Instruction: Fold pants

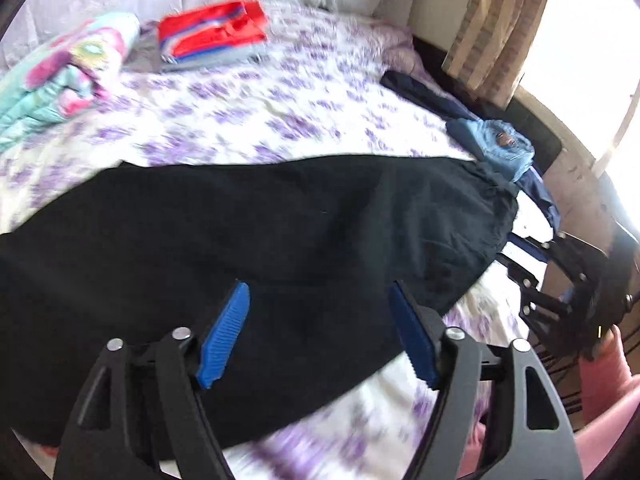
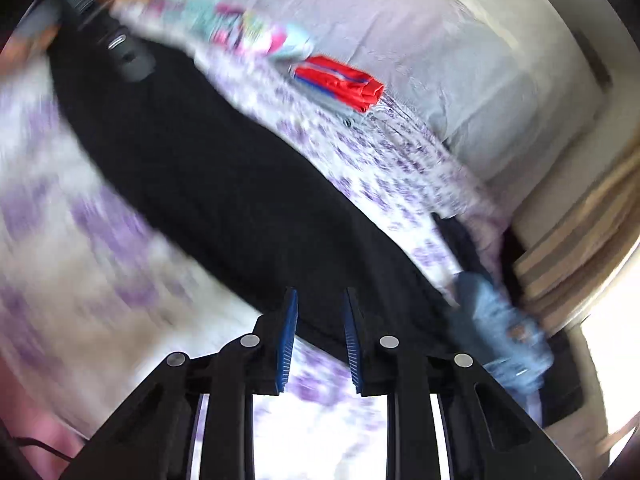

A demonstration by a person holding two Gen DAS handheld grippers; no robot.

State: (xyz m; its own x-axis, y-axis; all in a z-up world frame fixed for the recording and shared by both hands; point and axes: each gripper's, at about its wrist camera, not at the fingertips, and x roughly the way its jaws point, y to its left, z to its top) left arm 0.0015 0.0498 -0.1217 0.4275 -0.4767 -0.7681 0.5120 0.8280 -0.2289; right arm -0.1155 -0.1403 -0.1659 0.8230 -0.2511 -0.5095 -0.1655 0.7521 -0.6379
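Observation:
Black pants (image 1: 240, 240) lie spread lengthwise across a bed with a purple-flowered sheet (image 1: 248, 120). My left gripper (image 1: 320, 292) is open, its blue pads hovering over the near edge of the pants, nothing between them. My right gripper (image 2: 320, 300) is open with a narrower gap, its fingertips over the edge of the pants (image 2: 224, 184); it holds nothing. The right gripper also shows in the left wrist view (image 1: 520, 256) at the right end of the pants. Both views are motion-blurred.
Folded red clothes (image 1: 212, 34) and a folded floral blanket (image 1: 60, 76) lie at the far side of the bed. A light blue denim garment (image 1: 500, 148) and a dark blue one (image 1: 420, 88) lie near the right edge. A striped curtain (image 1: 500, 20) hangs beyond.

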